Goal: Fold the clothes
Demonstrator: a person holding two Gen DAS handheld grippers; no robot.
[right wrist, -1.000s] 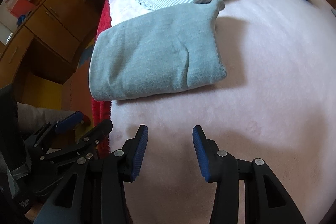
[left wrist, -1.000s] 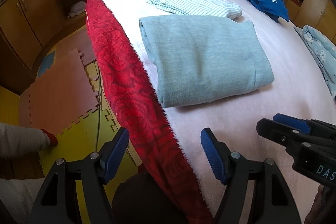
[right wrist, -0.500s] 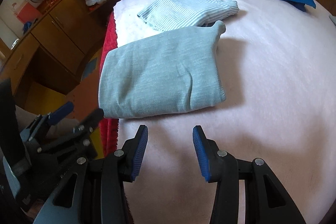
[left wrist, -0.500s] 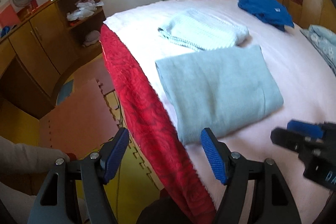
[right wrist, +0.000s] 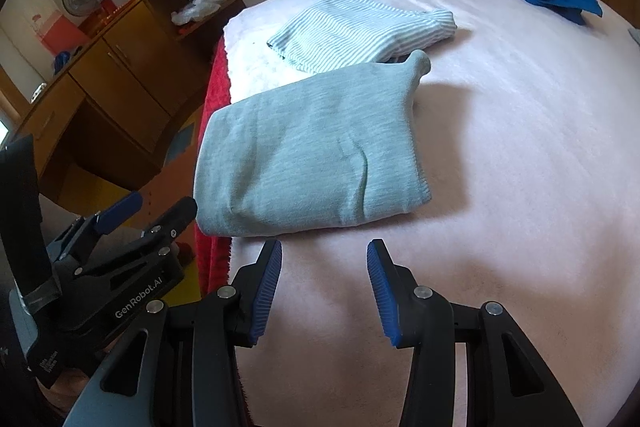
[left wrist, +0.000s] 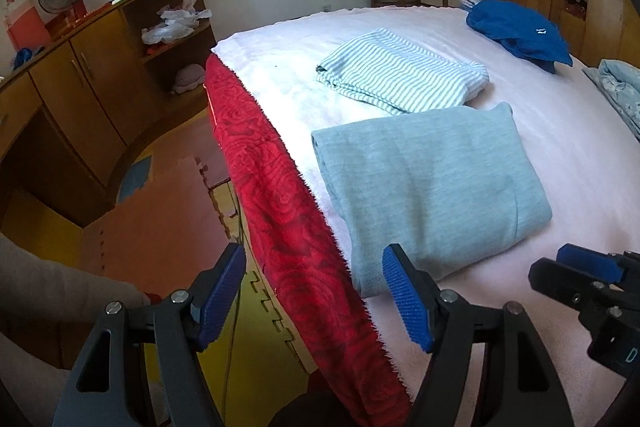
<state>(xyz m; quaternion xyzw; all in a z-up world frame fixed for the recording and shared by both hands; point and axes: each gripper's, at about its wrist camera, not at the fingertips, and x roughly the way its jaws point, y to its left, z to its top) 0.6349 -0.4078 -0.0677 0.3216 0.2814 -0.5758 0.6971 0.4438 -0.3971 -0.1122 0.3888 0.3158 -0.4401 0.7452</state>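
Presently you are holding the left hand-held gripper [left wrist: 314, 301] wide open over the bed's near edge, gripping nothing; its right pad is lying just in front of the near corner of the grey garment [left wrist: 430, 187], and whether it touches the cloth cannot be told. You are keeping the right hand-held gripper [right wrist: 324, 291] likewise open and empty above the pale bedspread [right wrist: 520, 155], just short of the garment's near hem.

The grey garment is lying folded into a neat rectangle near the bed's left edge, beside the red blanket [left wrist: 288, 211], with a folded striped garment [left wrist: 400, 81] just beyond it. An unfolded blue garment [left wrist: 520, 31] is lying well apart at the far side. In my judgement the grey piece is either done or awaiting one more fold.
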